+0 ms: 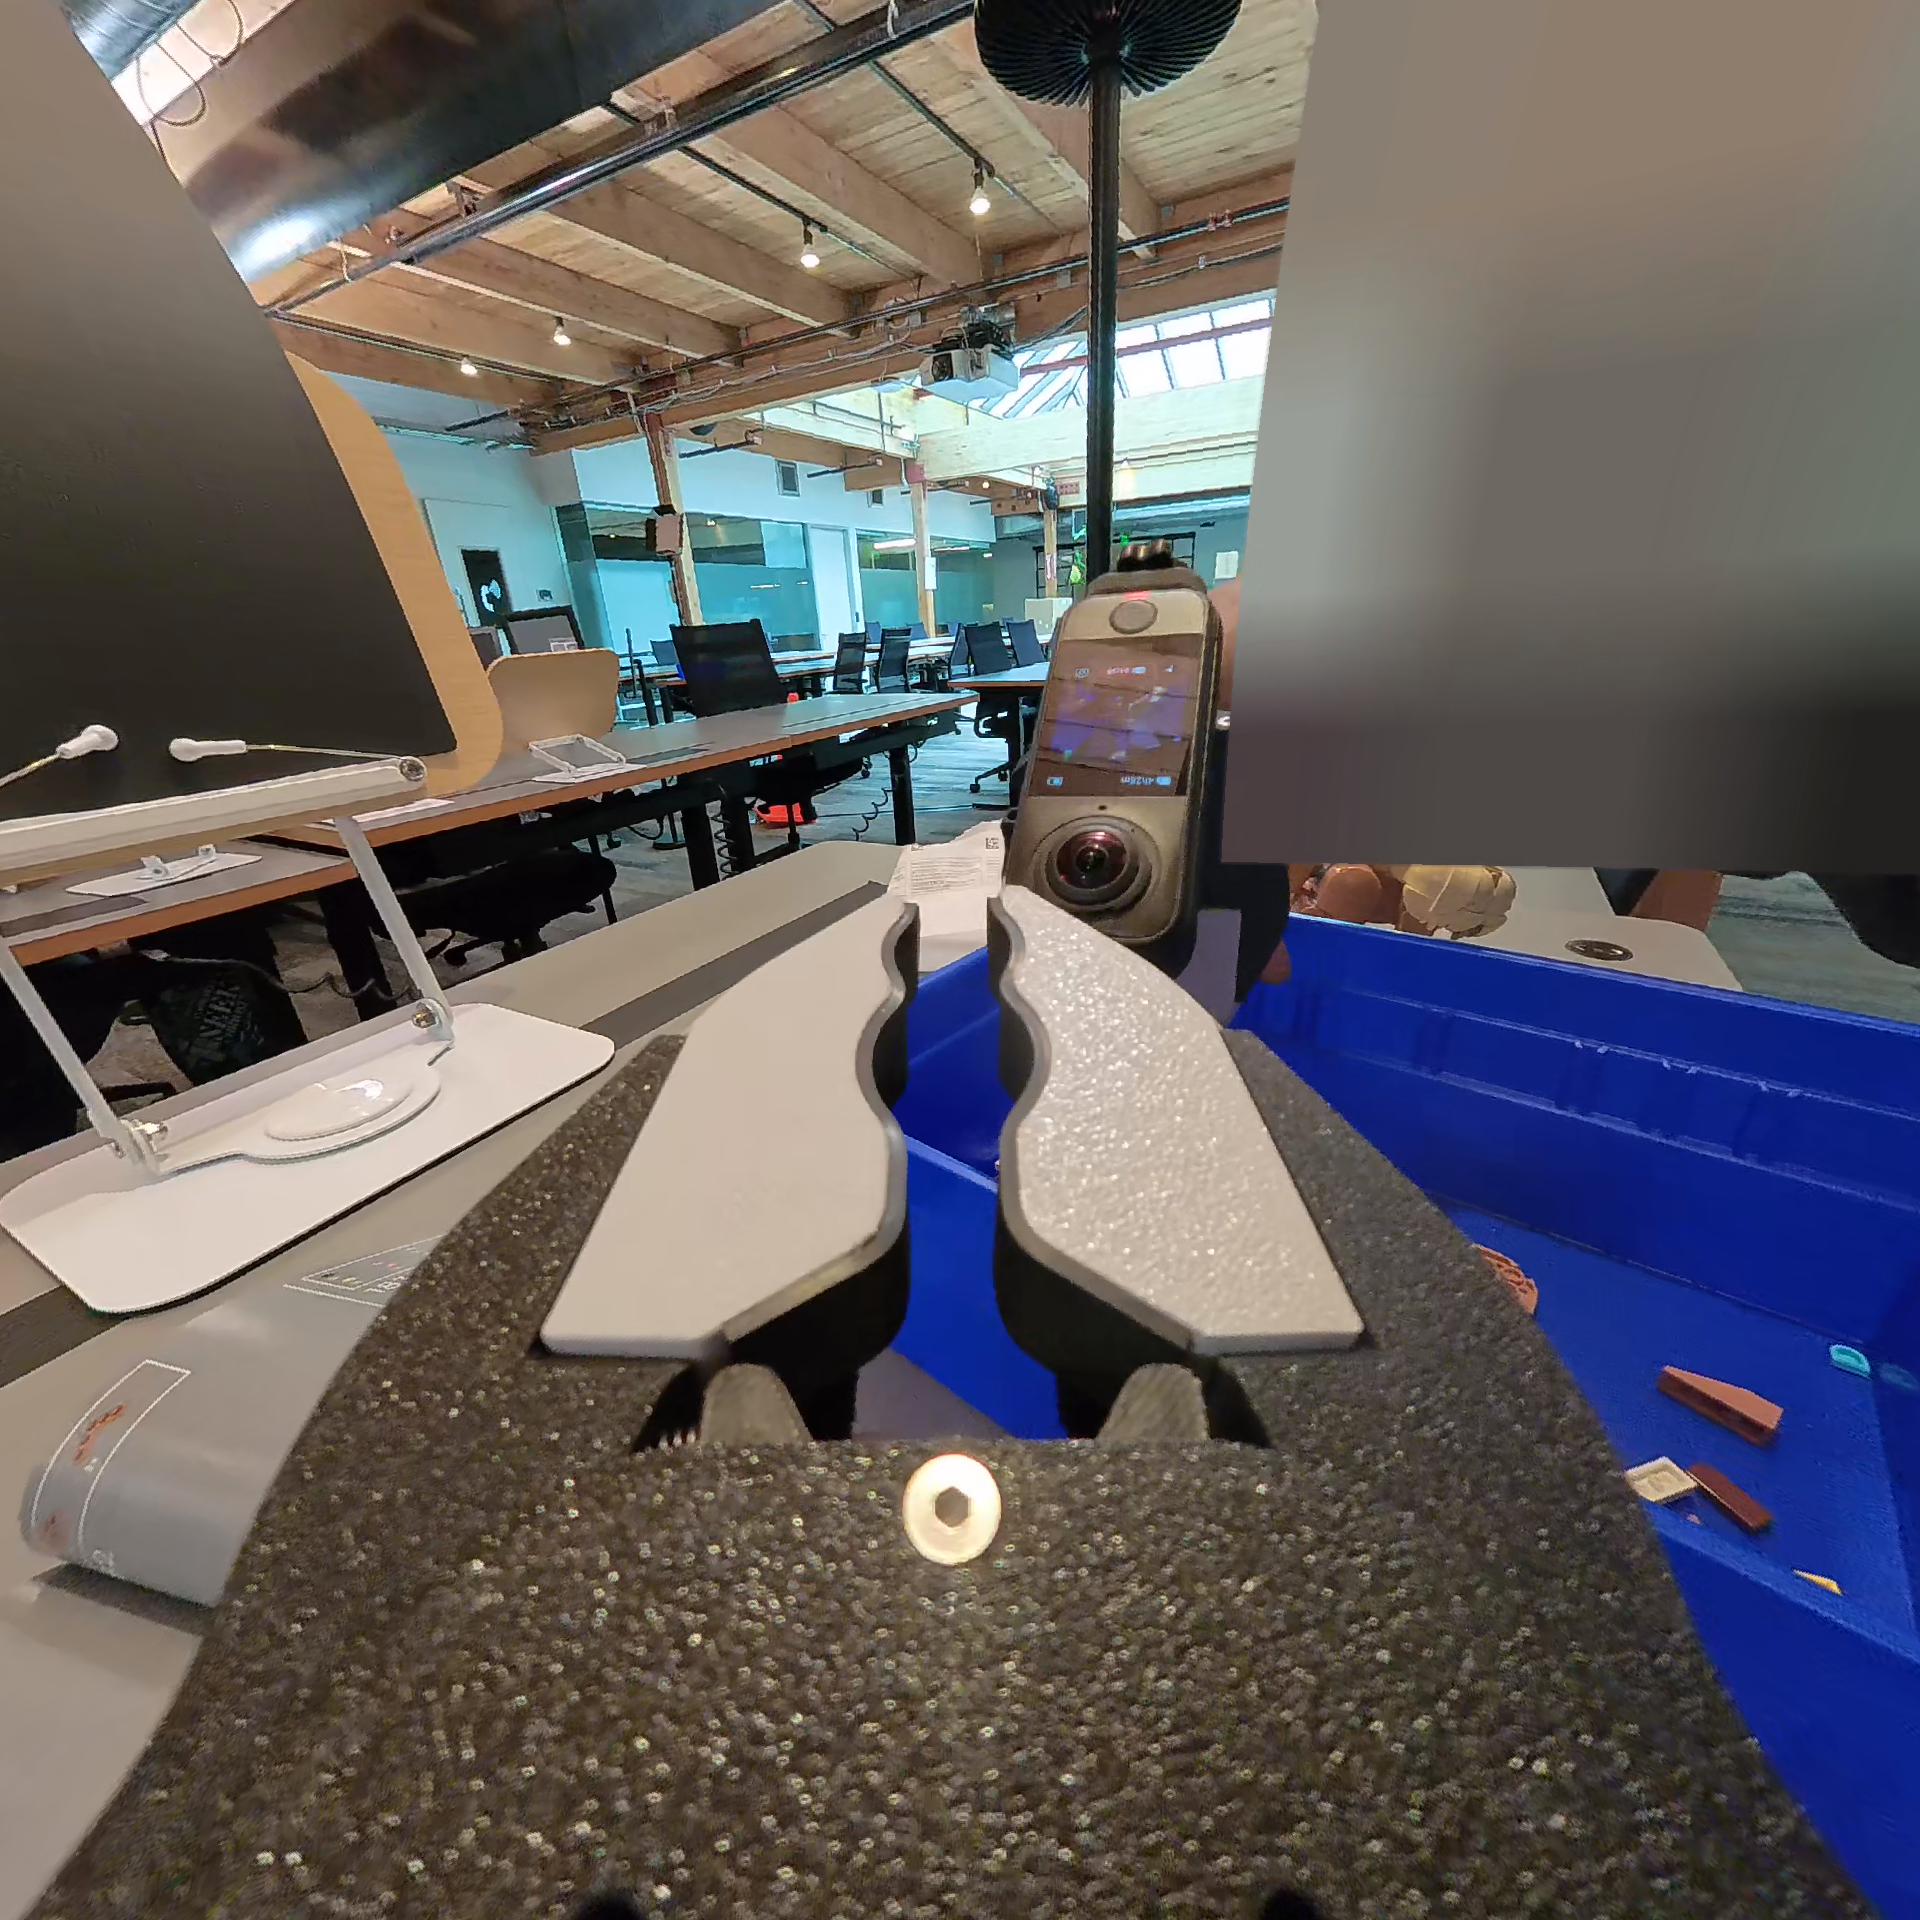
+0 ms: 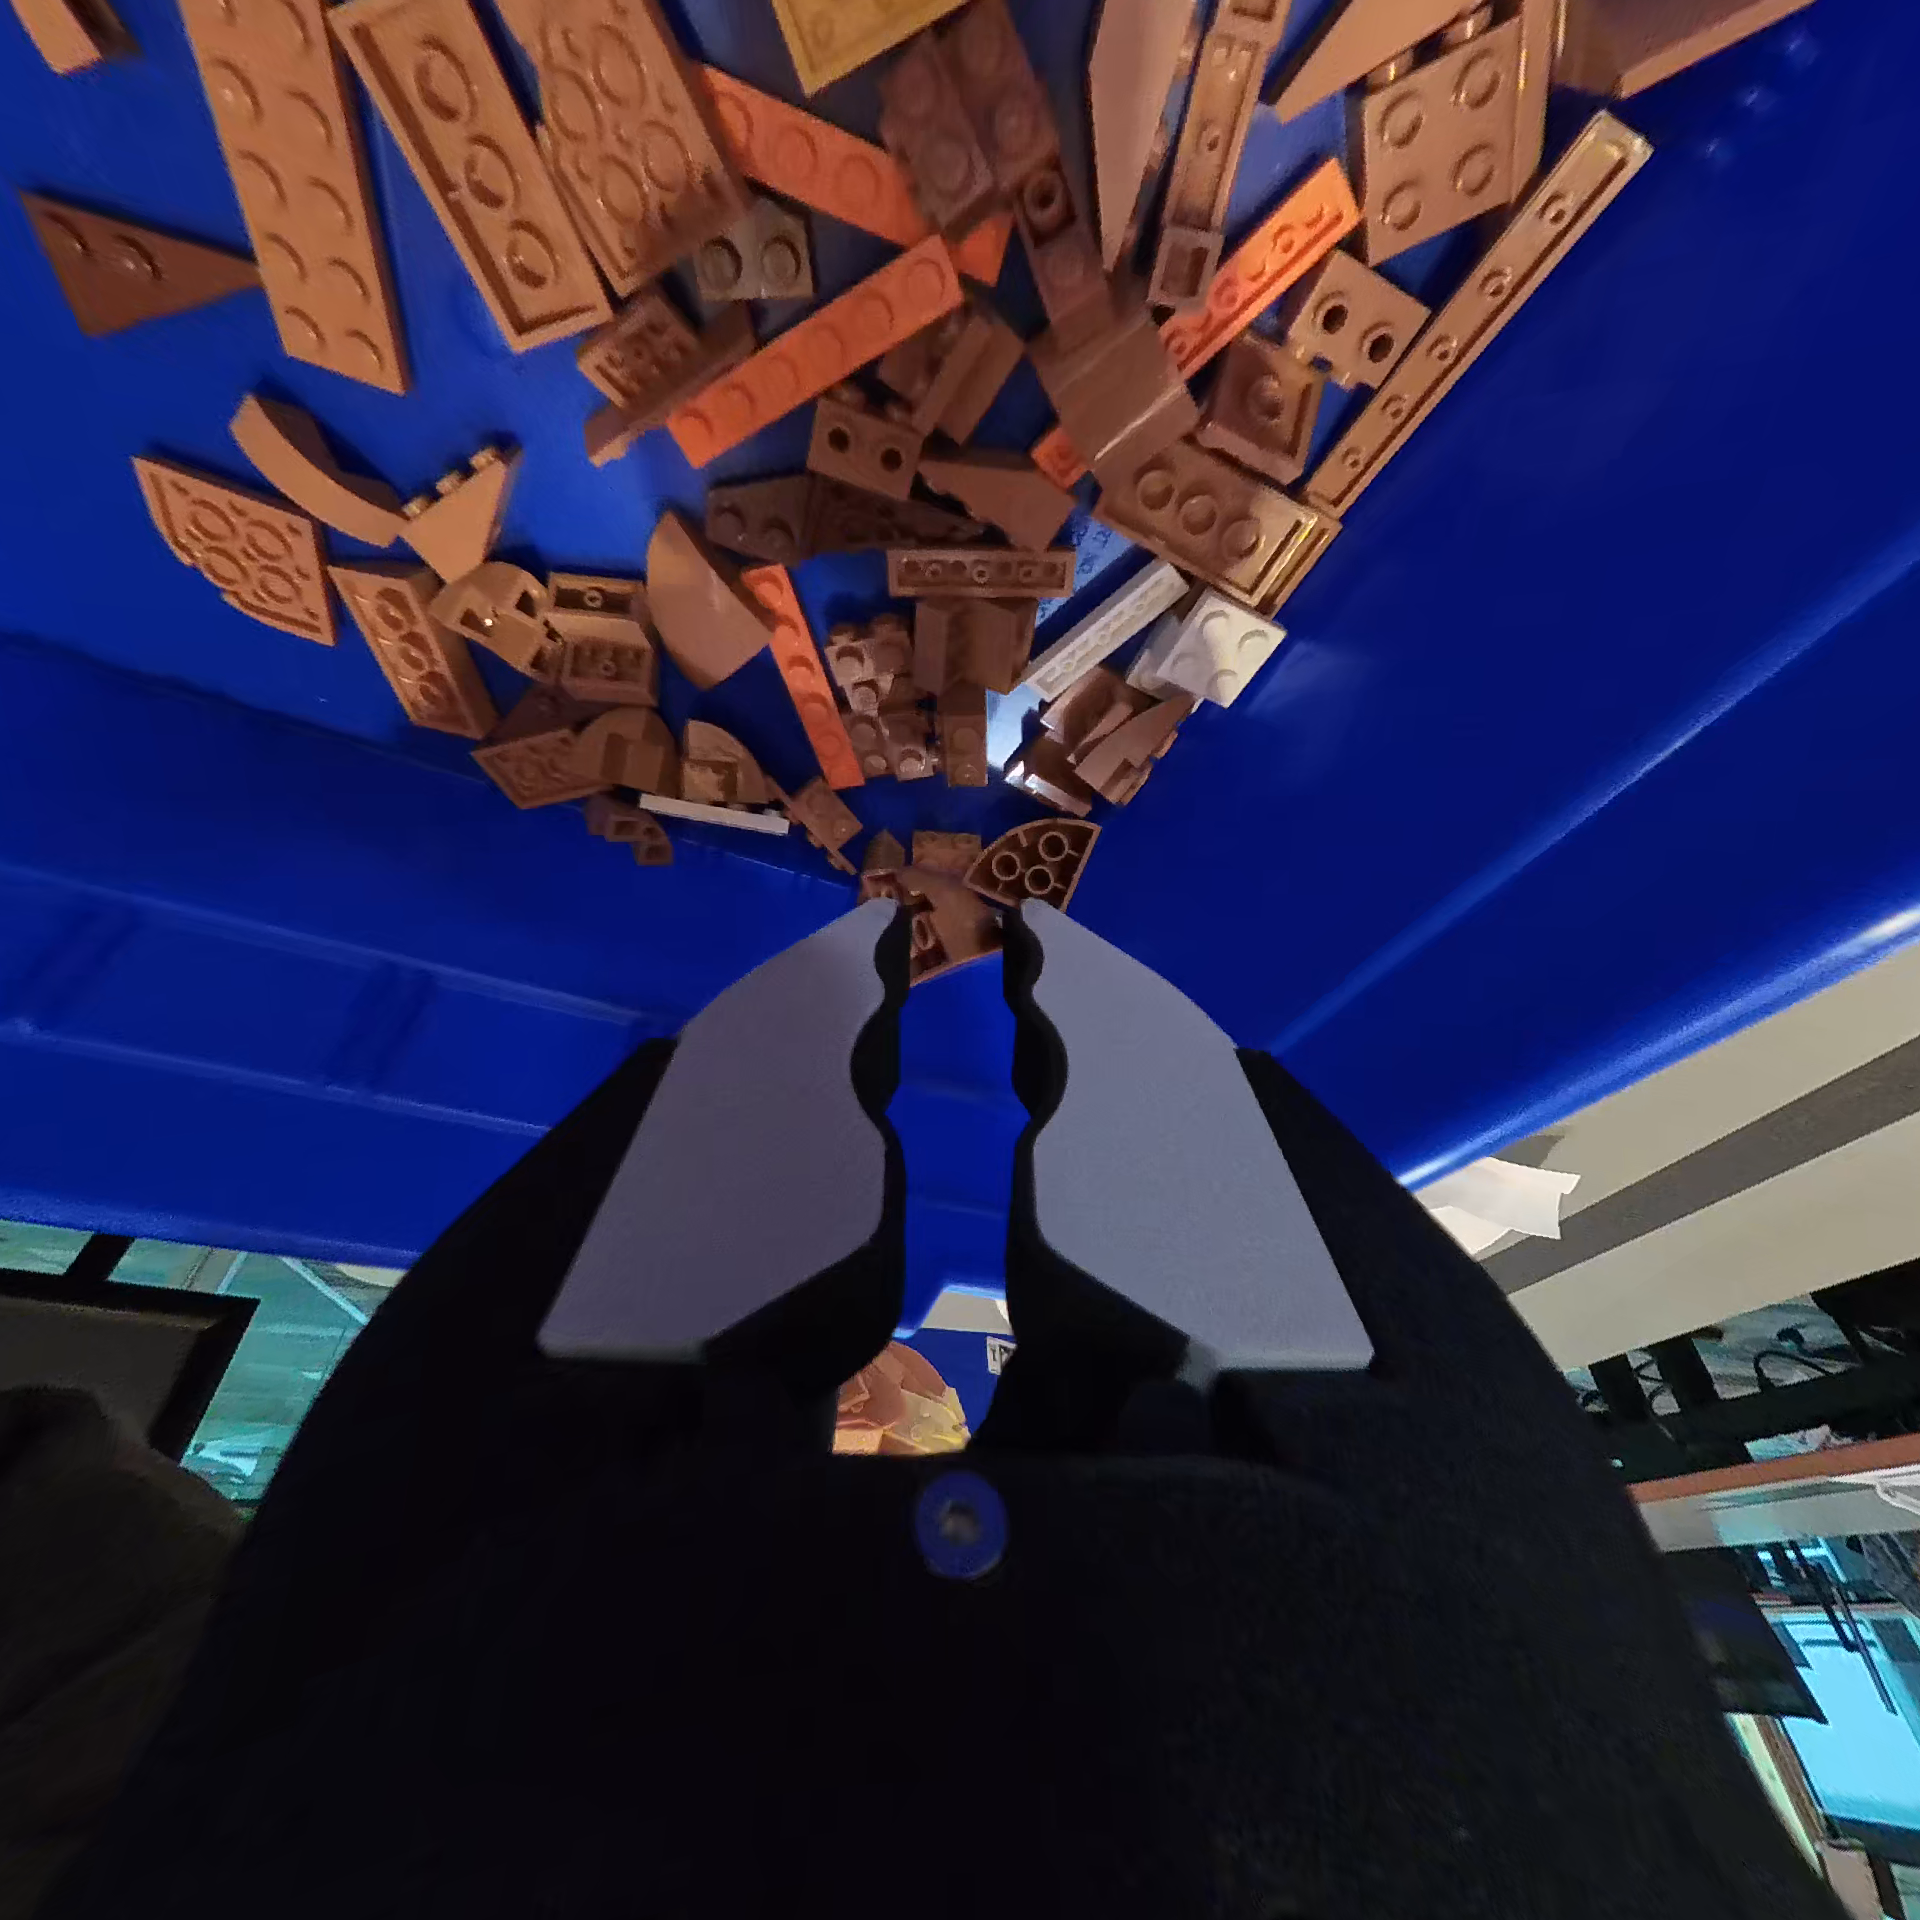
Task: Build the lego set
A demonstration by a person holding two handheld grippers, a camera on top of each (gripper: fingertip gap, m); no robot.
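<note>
My right gripper [image 2: 953, 920] reaches into the blue bin [image 2: 312, 935] and is shut on a small brown lego piece [image 2: 951, 935] at the near edge of a pile of brown and orange bricks and plates [image 2: 831, 364]. A brown quarter-round plate [image 2: 1034, 862] lies just beyond the right fingertip. My left gripper [image 1: 953, 920] hovers over the bin's left rim [image 1: 1558, 1091], fingers a narrow gap apart with nothing between them. A few loose brown pieces [image 1: 1720, 1405] lie on the bin floor to its right.
A small 360 camera on a pole [image 1: 1117, 748] stands just beyond the left fingertips. A white laptop stand [image 1: 312, 1143] and a rolled booklet [image 1: 125, 1475] are on the grey table to the left. A tan and brown built model [image 1: 1403, 899] sits behind the bin. White pieces [image 2: 1210, 644] lie in the pile. The grippers' ends are close to 20 centimetres from one another.
</note>
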